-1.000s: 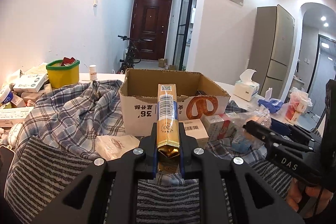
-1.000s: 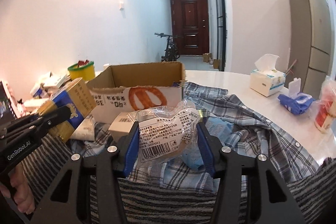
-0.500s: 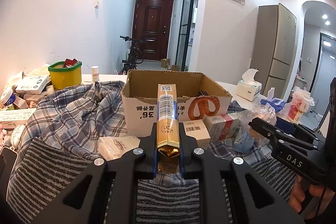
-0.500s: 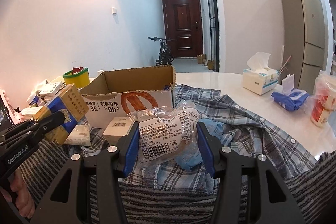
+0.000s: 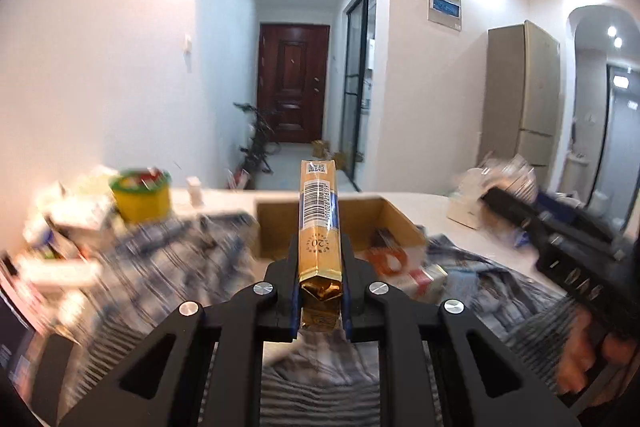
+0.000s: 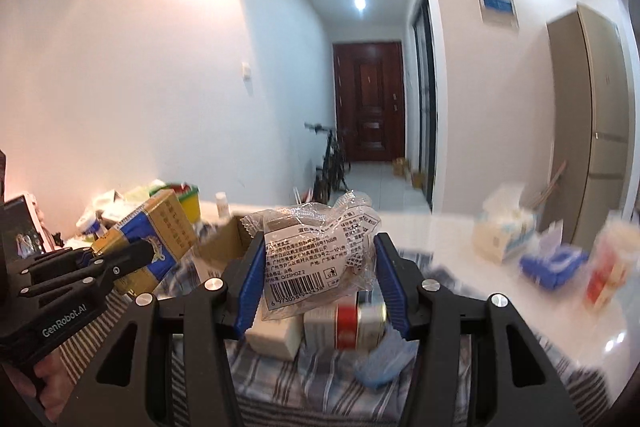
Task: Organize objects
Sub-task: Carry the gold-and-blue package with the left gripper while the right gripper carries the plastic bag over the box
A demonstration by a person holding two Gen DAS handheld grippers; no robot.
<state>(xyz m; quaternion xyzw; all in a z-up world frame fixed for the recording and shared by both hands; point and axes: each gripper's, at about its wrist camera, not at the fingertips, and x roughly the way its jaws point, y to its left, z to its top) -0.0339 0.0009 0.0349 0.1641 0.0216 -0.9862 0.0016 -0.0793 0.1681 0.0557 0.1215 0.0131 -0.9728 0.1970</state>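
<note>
My left gripper [image 5: 320, 287] is shut on a slim gold and blue box [image 5: 319, 227] with a barcode, held up above the table. The same gold and blue box [image 6: 148, 247] shows at the left of the right wrist view. An open cardboard box [image 5: 360, 223] stands just behind it on the table. My right gripper [image 6: 318, 275] is shut on a clear plastic snack packet [image 6: 316, 255] with a printed label, also lifted off the cloth. In the left wrist view the right gripper [image 5: 516, 203] is at the right, with a hand [image 5: 580, 359] below it.
A checked shirt [image 5: 160, 267] and a striped cloth [image 6: 300, 399] cover the near table. Small boxes [image 6: 344, 323] lie under the right gripper. A yellow tub [image 5: 140, 195] and packets are at the left; a tissue box [image 6: 504, 231] and blue pack [image 6: 552, 263] at the right.
Both grippers have risen with their loads; the table, cardboard box and cloths have dropped lower in both views. The grips are unchanged.
</note>
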